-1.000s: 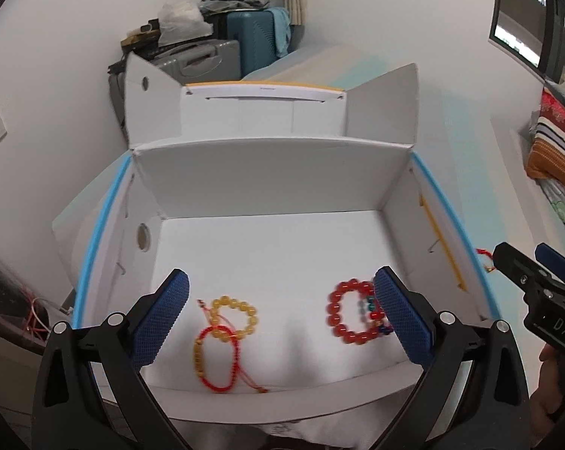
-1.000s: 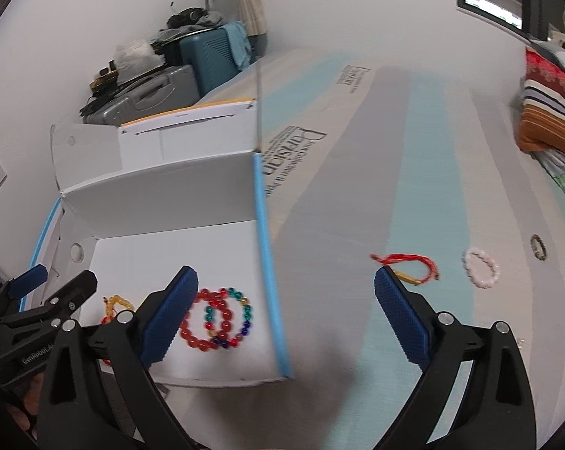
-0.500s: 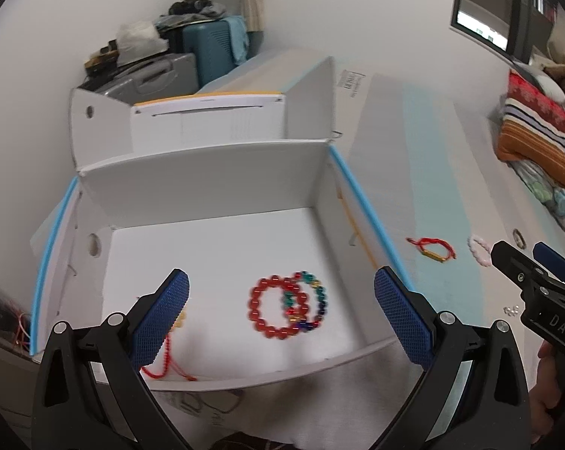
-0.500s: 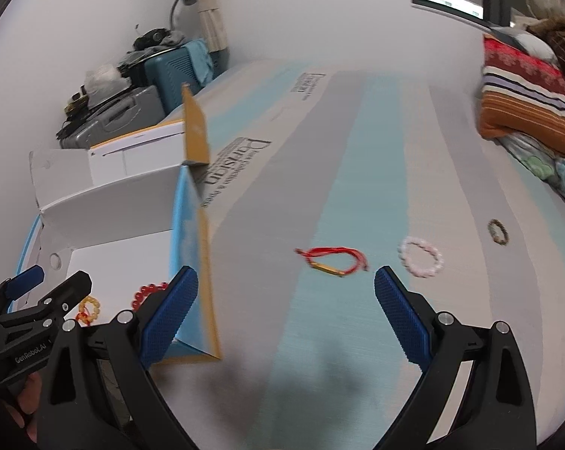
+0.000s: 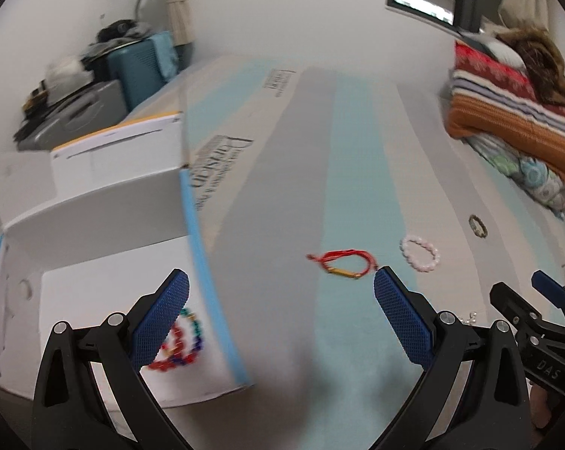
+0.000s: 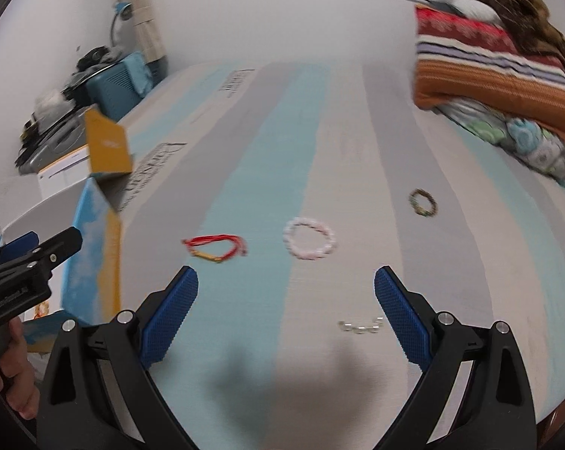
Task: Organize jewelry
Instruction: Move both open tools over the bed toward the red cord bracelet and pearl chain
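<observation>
Could snag or drag the red cord bracelet [image 6: 215,248] across the mattress [image 6: 357,150] if the right gripper [image 6: 285,305] comes down off-centre — thin, floppy loop with a gold bar, lying flat. Sits just beside the pink bead bracelet [image 6: 309,243], well clear of the box [image 5: 95,225]. Both grippers' fingers [image 5: 401,317] spread wide, empty. Small silvery piece [image 6: 360,326] nearer — probably a chain, too blurred to tell.

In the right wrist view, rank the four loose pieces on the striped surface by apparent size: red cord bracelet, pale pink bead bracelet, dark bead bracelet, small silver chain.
1. red cord bracelet and pale pink bead bracelet: alike, not ranked.
2. small silver chain, though nearest the camera.
3. dark bead bracelet, farthest, so true size unsure.
</observation>
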A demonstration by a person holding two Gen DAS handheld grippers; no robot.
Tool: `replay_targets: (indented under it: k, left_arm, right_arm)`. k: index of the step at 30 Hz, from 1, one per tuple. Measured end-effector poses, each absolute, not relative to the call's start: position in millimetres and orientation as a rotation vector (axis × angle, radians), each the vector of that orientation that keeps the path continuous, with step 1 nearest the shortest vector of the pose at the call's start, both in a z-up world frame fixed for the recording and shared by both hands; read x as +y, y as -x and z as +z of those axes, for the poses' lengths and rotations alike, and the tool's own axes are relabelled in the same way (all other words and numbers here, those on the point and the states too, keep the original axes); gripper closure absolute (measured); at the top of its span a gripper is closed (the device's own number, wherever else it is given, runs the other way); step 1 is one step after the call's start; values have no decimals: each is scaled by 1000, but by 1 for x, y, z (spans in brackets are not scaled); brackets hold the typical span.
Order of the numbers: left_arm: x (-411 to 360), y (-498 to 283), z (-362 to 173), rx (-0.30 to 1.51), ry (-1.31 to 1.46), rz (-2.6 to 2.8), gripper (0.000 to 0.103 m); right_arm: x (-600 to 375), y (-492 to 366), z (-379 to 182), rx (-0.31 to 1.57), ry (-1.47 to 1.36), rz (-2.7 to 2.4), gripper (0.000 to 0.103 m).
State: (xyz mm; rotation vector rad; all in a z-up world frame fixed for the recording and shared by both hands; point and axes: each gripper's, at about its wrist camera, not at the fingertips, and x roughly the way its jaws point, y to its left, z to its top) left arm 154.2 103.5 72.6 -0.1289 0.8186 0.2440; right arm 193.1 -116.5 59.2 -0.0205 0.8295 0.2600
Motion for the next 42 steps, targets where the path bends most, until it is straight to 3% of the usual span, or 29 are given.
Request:
replay_targets:
  k: [10,27,35,42]
  left_arm:
    - [63,-206,34,872,89,169,6]
    - [59,-260,-47,935,58,117,6]
    - [62,-268,-61,945,67,122,6]
    - [63,-274,-71,957,64,117,6]
  right_arm:
    - [-158,-214,29,821,6,183,12]
    - [-177,-231,-39,912,21,161,12]
    - [-175,-237,-60,953,37,160,12]
    - [-177,-243,-74,994,42,165,20]
